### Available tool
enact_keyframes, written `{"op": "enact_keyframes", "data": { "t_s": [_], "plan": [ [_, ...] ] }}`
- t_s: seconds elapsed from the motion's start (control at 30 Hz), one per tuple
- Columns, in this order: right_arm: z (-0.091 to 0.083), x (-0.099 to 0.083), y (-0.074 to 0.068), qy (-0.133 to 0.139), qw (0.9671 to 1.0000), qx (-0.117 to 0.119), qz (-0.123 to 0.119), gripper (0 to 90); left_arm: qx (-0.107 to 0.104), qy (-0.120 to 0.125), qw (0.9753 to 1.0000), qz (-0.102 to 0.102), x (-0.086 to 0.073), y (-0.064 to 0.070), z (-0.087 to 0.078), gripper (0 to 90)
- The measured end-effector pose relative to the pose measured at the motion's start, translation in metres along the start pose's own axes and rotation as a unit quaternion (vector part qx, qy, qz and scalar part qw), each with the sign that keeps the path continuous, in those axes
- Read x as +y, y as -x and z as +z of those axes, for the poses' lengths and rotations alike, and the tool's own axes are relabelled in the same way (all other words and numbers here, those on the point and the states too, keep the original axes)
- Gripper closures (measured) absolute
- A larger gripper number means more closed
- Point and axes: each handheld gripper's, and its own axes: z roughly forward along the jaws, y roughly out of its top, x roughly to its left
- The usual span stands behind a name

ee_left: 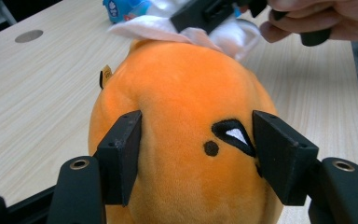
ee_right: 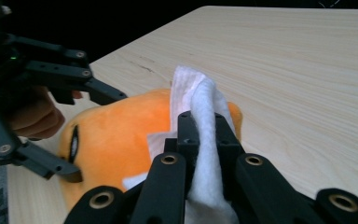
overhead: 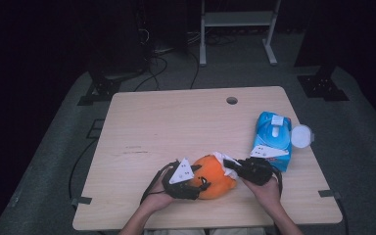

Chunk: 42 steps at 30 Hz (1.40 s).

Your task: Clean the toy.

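Both hands low; left gripper [overhead: 203,182] around plush [overhead: 214,177]

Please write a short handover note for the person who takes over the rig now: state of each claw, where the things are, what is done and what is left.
Left claw: shut on the round orange plush toy, jaws pressing its two sides, holding it at the near edge of the light wooden table.
Right claw: shut on a folded white wet wipe, which rests on top of the toy.
The blue wipe packet lies to the right on the table, its round white lid open.
Done: wipe taken, toy steadied.
Left: probably wipe over the toy, then put the wipe away and release the toy.
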Motion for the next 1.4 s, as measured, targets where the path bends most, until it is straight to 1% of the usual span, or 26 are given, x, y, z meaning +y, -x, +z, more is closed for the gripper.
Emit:
{"op": "enact_keyframes", "data": {
  "t_s": [0.07, 0.13, 0.17, 0.2, 0.27, 0.37, 0.4, 0.47, 0.53, 0.57, 0.63, 0.7, 0.77, 0.83, 0.93, 0.97, 1.03, 1.07, 1.13, 1.17, 1.2, 1.23, 1.27, 1.3, 1.37, 1.4],
  "plan": [
    [0.000, -0.007, 0.008, -0.008, 0.9998, -0.014, 0.012, 84.4, -0.002, 0.003, 1.0000, 0.002, 0.000, 0.001, 0.001, 36.1],
    [0.000, -0.009, 0.010, -0.012, 0.9997, -0.020, 0.012, 84.4, -0.004, 0.004, 1.0000, 0.001, 0.000, 0.001, 0.001, 36.1],
    [0.000, -0.012, 0.015, -0.014, 0.9994, -0.024, 0.022, 84.4, -0.005, 0.004, 1.0000, 0.002, 0.000, 0.001, 0.001, 36.2],
    [-0.001, -0.013, 0.016, -0.011, 0.9991, -0.016, 0.037, 84.5, -0.006, 0.004, 1.0000, 0.005, 0.000, 0.002, 0.000, 36.1],
    [-0.002, -0.012, 0.014, -0.010, 0.9993, -0.014, 0.035, 84.5, -0.008, 0.001, 0.9999, 0.009, 0.000, 0.002, 0.000, 36.1],
    [-0.002, -0.003, 0.001, 0.003, 0.9998, 0.010, 0.018, 84.4, -0.011, 0.002, 0.9999, 0.009, -0.001, 0.002, 0.000, 36.1],
    [-0.002, -0.002, -0.001, 0.001, 0.9999, 0.008, 0.009, 84.3, -0.011, 0.003, 0.9999, 0.009, -0.001, 0.002, 0.000, 36.1],
    [-0.001, -0.006, 0.004, -0.006, 0.9999, -0.005, 0.009, 84.1, -0.010, 0.004, 0.9999, 0.009, -0.001, 0.002, 0.000, 36.2],
    [0.000, -0.007, 0.006, -0.010, 0.9999, -0.008, 0.009, 84.1, -0.010, 0.004, 0.9999, 0.011, 0.000, 0.003, 0.001, 36.2],
    [-0.001, -0.010, 0.010, -0.013, 0.9997, -0.014, 0.016, 84.1, -0.009, 0.003, 0.9999, 0.012, 0.000, 0.004, 0.001, 36.2],
    [-0.002, -0.009, 0.011, -0.009, 0.9995, -0.010, 0.028, 84.3, -0.012, 0.003, 0.9998, 0.015, 0.001, 0.004, 0.001, 36.1],
    [-0.003, -0.004, 0.003, -0.003, 0.9998, 0.002, 0.019, 84.4, -0.015, 0.005, 0.9998, 0.012, 0.000, 0.003, 0.001, 35.9],
    [-0.003, 0.001, -0.007, 0.005, 0.9996, 0.027, 0.007, 84.3, -0.015, 0.005, 0.9998, 0.012, -0.001, 0.003, 0.001, 36.0],
    [-0.001, 0.003, -0.011, 0.000, 0.9997, 0.022, -0.009, 84.3, -0.014, 0.004, 0.9998, 0.014, 0.000, 0.004, 0.001, 36.0],
    [-0.001, -0.001, -0.002, -0.006, 1.0000, 0.002, 0.001, 84.2, -0.013, 0.004, 0.9998, 0.017, 0.001, 0.005, 0.001, 36.0],
    [-0.002, -0.004, 0.005, -0.008, 0.9998, -0.007, 0.013, 84.2, -0.013, 0.005, 0.9997, 0.018, 0.001, 0.005, 0.002, 36.0],
    [-0.003, -0.005, 0.006, -0.006, 0.9996, -0.003, 0.026, 84.4, -0.014, 0.003, 0.9997, 0.019, 0.002, 0.005, 0.002, 35.9],
    [-0.003, -0.005, 0.003, -0.005, 0.9997, 0.000, 0.022, 84.4, -0.014, 0.002, 0.9997, 0.020, 0.002, 0.006, 0.002, 35.8],
    [-0.001, 0.000, -0.008, 0.000, 0.9997, 0.021, 0.012, 84.4, -0.014, 0.003, 0.9997, 0.022, 0.002, 0.006, 0.002, 35.7],
    [0.001, 0.004, -0.016, -0.001, 0.9996, 0.028, -0.006, 84.4, -0.014, 0.002, 0.9997, 0.022, 0.002, 0.006, 0.002, 35.6],
    [0.002, 0.006, -0.019, -0.005, 0.9996, 0.023, -0.017, 84.4, -0.014, 0.003, 0.9997, 0.021, 0.002, 0.006, 0.002, 35.1],
    [0.003, 0.005, -0.018, -0.009, 0.9996, 0.020, -0.020, 84.5, -0.014, 0.005, 0.9997, 0.018, 0.004, 0.005, 0.001, 33.4],
    [0.003, 0.003, -0.015, -0.014, 0.9996, 0.016, -0.016, 84.6, -0.011, 0.008, 0.9998, 0.013, 0.006, 0.003, -0.002, 28.0],
    [0.004, 0.001, -0.013, -0.018, 0.9997, 0.012, -0.015, 84.7, -0.009, 0.020, 0.9998, 0.000, 0.009, 0.001, -0.006, 25.0],
    [0.003, -0.004, -0.005, -0.021, 0.9998, 0.000, -0.005, 84.7, 0.006, 0.040, 0.9984, -0.038, 0.014, -0.006, -0.015, 18.5],
    [0.001, -0.006, -0.001, -0.020, 0.9998, -0.001, 0.006, 84.7, 0.012, 0.036, 0.9982, -0.047, 0.014, -0.009, -0.016, 17.8]
  ]
}}
